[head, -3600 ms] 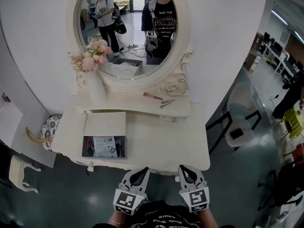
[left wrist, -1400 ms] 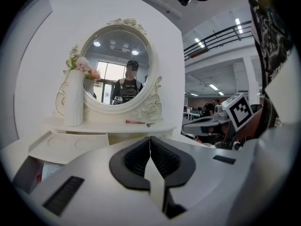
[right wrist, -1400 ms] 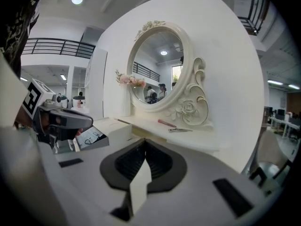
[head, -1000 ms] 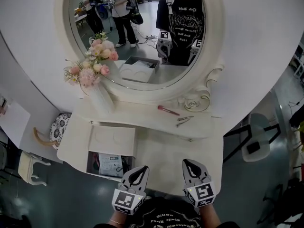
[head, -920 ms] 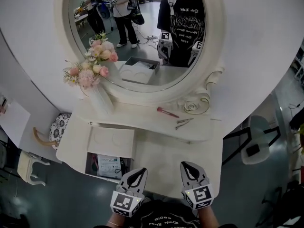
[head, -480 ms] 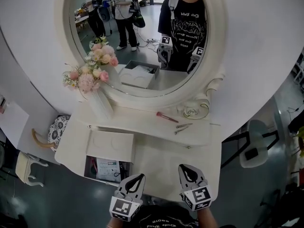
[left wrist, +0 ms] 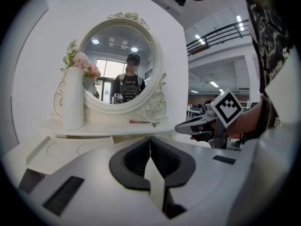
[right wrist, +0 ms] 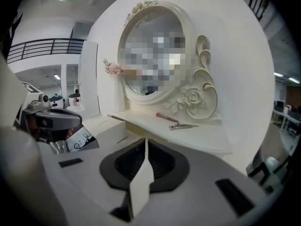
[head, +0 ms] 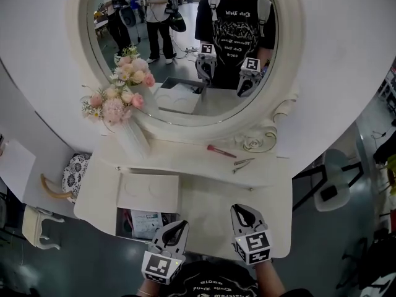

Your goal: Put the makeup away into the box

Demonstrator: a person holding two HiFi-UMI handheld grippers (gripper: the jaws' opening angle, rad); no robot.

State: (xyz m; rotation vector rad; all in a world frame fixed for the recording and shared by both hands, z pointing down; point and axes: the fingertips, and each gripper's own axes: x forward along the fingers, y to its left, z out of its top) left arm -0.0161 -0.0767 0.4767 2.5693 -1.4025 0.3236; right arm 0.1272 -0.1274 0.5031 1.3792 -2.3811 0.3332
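Note:
A pink makeup stick (head: 221, 151) and metal tweezers (head: 243, 163) lie on the raised shelf of the white vanity table (head: 235, 215), under the oval mirror. At the table's front left stands the open box (head: 125, 221), its lid (head: 148, 192) flipped back and a leaflet inside. My left gripper (head: 180, 225) hovers at the table's front edge beside the box, shut and empty. Over the front edge further right is my right gripper (head: 237, 208), also shut and empty. The stick (right wrist: 167, 117) and tweezers (right wrist: 186, 125) show ahead in the right gripper view, well beyond the jaws.
A white vase (head: 131, 140) with pink flowers (head: 117, 101) stands at the shelf's left. The mirror (head: 185, 54) reflects people and my grippers. Left of the table are a patterned stool (head: 69, 169) and a chair (head: 37, 224); another chair (head: 331, 187) is at the right.
Both shut grippers have edged slightly forward over the table's front edge, and the head view has shifted. Nothing was taken hold of; stick, tweezers and box lie as before.

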